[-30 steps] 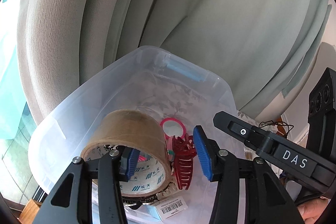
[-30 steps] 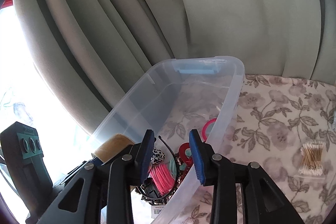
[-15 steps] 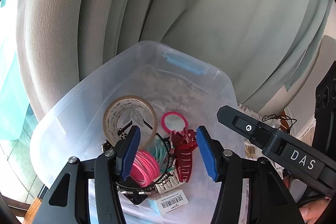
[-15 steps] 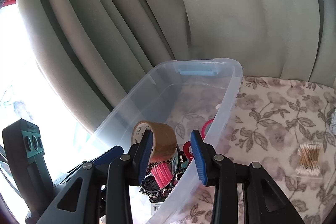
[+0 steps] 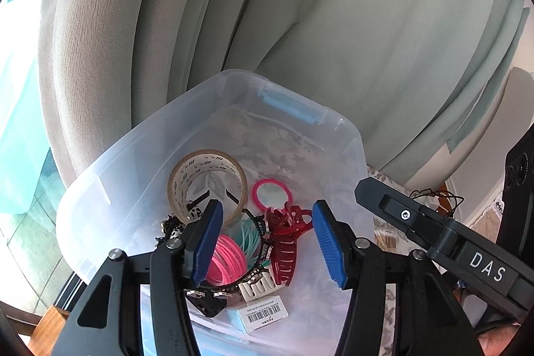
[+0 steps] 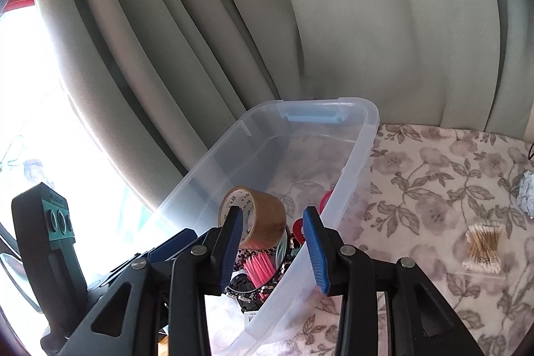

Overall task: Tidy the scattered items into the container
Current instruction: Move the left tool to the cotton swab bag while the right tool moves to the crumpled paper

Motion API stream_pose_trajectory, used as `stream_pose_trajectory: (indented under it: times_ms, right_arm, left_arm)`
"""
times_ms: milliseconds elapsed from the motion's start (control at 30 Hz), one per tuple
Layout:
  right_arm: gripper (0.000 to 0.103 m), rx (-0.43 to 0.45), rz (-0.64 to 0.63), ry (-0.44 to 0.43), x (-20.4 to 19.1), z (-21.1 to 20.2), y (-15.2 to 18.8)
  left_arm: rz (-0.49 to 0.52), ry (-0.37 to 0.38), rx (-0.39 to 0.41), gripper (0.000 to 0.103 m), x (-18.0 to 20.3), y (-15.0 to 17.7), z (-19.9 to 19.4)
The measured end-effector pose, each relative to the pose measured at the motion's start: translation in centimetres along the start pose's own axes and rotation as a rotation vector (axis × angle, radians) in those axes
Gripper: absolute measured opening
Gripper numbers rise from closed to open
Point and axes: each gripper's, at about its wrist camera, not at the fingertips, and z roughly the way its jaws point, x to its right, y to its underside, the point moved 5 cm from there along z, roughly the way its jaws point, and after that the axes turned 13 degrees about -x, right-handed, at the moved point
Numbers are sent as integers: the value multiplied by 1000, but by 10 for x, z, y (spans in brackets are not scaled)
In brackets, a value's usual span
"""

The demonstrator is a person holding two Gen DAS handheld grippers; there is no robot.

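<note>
both sets of jaws stand apart with nothing between the pads. the left gripper (image 5: pixel 265 242) hangs over the near end of the clear plastic container (image 5: pixel 207 95); its jaws have just been opening, and they gape moderately wide, empty, with the bin's contents showing through the gap. the right gripper (image 6: pixel 272 247) has a narrower gap, also empty, and sits above the container's near right wall.

inside the bin, the roll of brown tape (image 5: pixel 207 181) stands on edge at about 11 o'clock from the left jaws, leaning against the pile. at 12 o'clock lies a pink ring (image 5: pixel 272 194). a dark red claw clip (image 5: pixel 283 242) sits between the pads in the left view but well below them, and pink bangles (image 5: pixel 225 262) with pale teal ones lie under the left pad. a black studded headband curls round that heap, and a small barcoded box (image 5: pixel 263 312) lies at 6 o'clock, nearest the camera.

by my reading the job is well along but not finished. most of the small clutter is already gathered at the near end of the container. on the floral cloth (image 6: pixel 434 189), at 3 o'clock from the right jaws and well apart from the bin, a packet of cotton swabs (image 6: pixel 482 247) still waits, and a crumpled white scrap (image 6: pixel 526 194) lies further toward 2 o'clock at the picture's edge. whether anything else is left outside i cannot tell.
</note>
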Motion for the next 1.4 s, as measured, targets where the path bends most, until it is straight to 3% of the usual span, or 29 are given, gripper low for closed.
stream_pose_trajectory:
  times_ms: [367, 900, 1400]
  right_arm:
    - [41, 23, 2, 9, -8, -24, 14]
    - [41, 131, 37, -3, -8, -92, 39]
    - [43, 271, 141, -7, 33, -162, 65]
  left_arm:
    - [2, 1, 33, 62, 10, 4, -21]
    - [95, 9, 113, 65, 54, 13, -76]
    - [197, 33, 134, 69, 118, 32, -93]
